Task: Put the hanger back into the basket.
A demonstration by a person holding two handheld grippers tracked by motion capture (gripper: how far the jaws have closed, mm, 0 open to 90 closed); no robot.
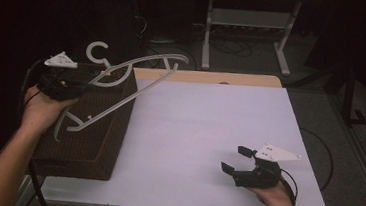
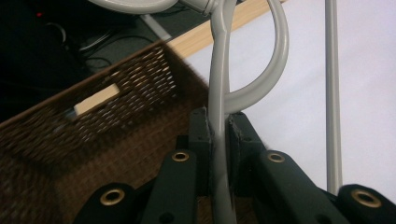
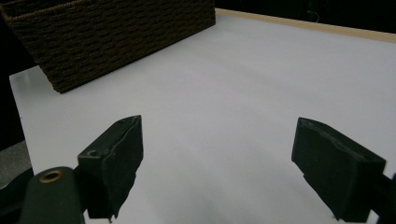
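Observation:
A grey plastic clothes hanger [image 1: 122, 85] hangs tilted in the air over a brown wicker basket [image 1: 92, 140] at the table's left side. My left gripper [image 1: 89, 86] is shut on the hanger's upper arm near the hook; in the left gripper view the pads [image 2: 198, 135] pinch the grey bar of the hanger [image 2: 219, 84] between them, with the basket [image 2: 102, 126] underneath. The hanger's hook [image 1: 97, 53] points away past the basket's far rim. My right gripper [image 1: 238, 160] rests open near the table's front right, nothing between its fingers [image 3: 116, 154].
The white tabletop [image 1: 208, 130] stretches between the basket and my right hand, with a wooden strip [image 1: 208, 77] along its far edge. Behind the table stand a white metal frame [image 1: 247, 28] and cables on the dark floor.

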